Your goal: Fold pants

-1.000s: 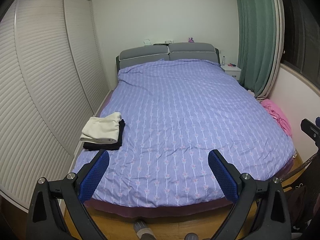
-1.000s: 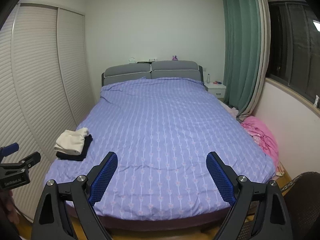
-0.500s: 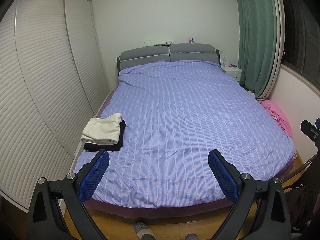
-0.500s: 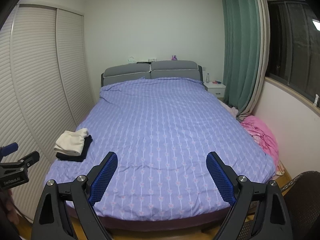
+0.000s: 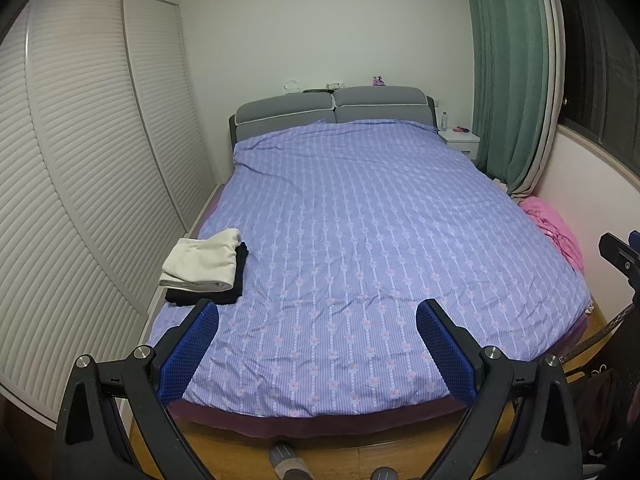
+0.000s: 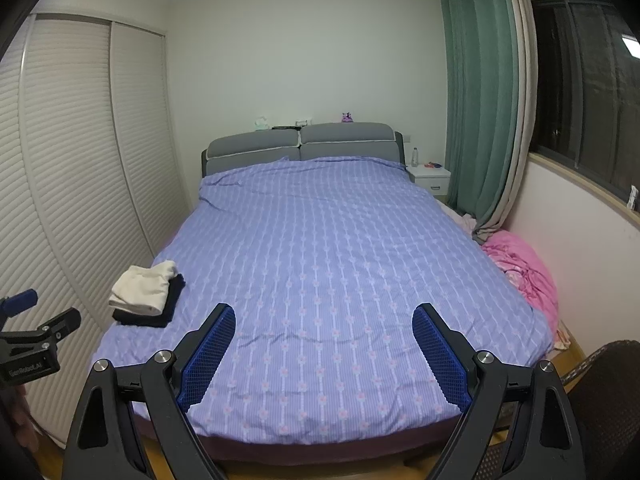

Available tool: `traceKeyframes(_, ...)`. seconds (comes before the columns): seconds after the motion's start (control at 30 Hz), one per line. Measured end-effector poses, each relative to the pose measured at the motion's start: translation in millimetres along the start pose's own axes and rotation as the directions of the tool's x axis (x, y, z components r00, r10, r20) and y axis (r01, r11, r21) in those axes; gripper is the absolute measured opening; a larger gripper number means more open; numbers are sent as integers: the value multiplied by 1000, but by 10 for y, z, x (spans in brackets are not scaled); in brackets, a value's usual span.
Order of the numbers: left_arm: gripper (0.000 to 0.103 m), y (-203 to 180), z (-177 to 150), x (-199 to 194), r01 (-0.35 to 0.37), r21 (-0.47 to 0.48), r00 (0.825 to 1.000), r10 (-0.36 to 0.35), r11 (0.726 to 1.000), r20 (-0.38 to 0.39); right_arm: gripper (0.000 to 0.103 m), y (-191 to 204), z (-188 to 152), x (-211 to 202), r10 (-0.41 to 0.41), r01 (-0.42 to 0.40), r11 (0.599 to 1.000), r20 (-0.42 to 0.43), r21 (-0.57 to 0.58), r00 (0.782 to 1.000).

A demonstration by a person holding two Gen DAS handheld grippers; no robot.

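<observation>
A folded cream garment (image 5: 202, 260) lies on top of a folded black garment (image 5: 224, 294) at the left edge of the purple bed (image 5: 380, 240). The stack also shows in the right wrist view, the cream piece (image 6: 142, 288) over the black piece (image 6: 160, 314). My left gripper (image 5: 318, 340) is open and empty, held over the foot of the bed, just right of the stack. My right gripper (image 6: 324, 344) is open and empty over the foot of the bed, farther right.
Louvered wardrobe doors (image 5: 80, 160) run along the left side. A pink bundle of fabric (image 6: 524, 268) lies on the floor at the right, by a green curtain (image 6: 480, 100). A white nightstand (image 6: 432, 178) stands beside the grey headboard (image 6: 300, 144). A dark wicker chair (image 6: 608, 400) is at lower right.
Both grippers stay open; the views shift only slightly. Nothing on the bed has moved.
</observation>
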State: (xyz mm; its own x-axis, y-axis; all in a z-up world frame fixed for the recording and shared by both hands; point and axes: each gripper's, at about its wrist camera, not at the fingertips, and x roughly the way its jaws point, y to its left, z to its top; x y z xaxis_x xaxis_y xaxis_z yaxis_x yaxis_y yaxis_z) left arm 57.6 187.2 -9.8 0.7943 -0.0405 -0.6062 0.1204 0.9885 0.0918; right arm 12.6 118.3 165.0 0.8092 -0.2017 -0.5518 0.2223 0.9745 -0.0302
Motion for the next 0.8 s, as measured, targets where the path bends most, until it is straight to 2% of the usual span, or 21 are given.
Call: traceKeyframes(0.8, 101, -39, 3, -53, 14, 24, 1000, -14, 1000, 15, 91, -40, 4, -17, 15, -15, 1000, -2, 4, 1000)
